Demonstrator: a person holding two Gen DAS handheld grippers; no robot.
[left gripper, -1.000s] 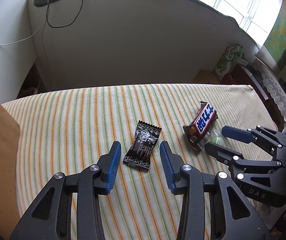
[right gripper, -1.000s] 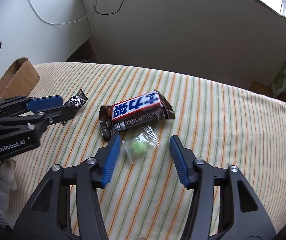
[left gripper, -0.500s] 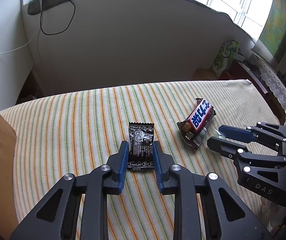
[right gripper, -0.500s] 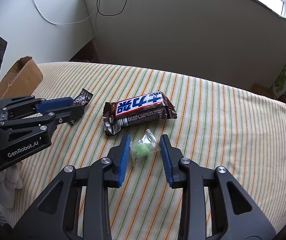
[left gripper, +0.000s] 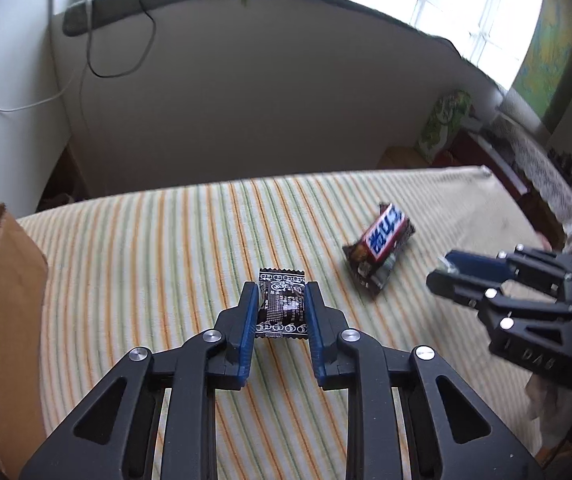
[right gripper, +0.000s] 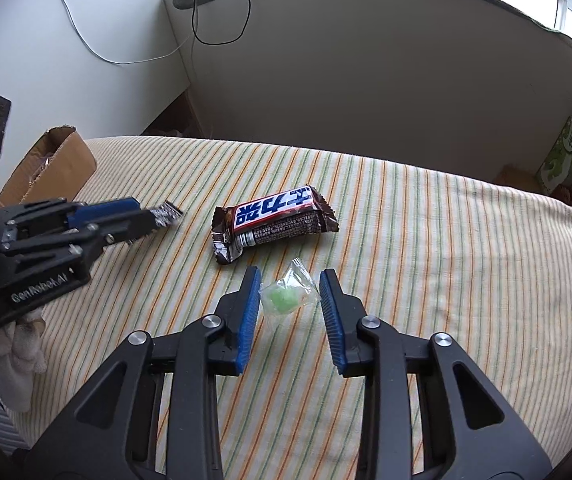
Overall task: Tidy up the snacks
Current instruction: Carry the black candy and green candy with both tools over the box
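A black printed snack packet [left gripper: 282, 306] sits between the blue pads of my left gripper [left gripper: 281, 294], which is shut on it just above the striped cloth. In the right wrist view, only the packet's tip [right gripper: 168, 213] pokes out of the left gripper [right gripper: 148, 218]. A green candy in a clear wrapper [right gripper: 286, 300] is pinched in my right gripper [right gripper: 289, 280], which is shut on it. A brown chocolate bar with a blue and white label [right gripper: 274, 220] lies loose on the cloth, just beyond the candy. The same bar [left gripper: 379, 244] lies left of the right gripper [left gripper: 443, 270].
An open cardboard box [left gripper: 10, 280] holding several wrapped snacks stands at the table's left edge, also visible as the box [right gripper: 54, 160] at the far left. The striped tablecloth [right gripper: 445, 260] covers the table. A wall and a windowsill with cables rise behind. A green carton [right gripper: 569, 152] stands off the table at the right.
Both grippers went from open around their snacks to shut on them, the left on the black packet and the right on the green candy. The chocolate bar stayed put.
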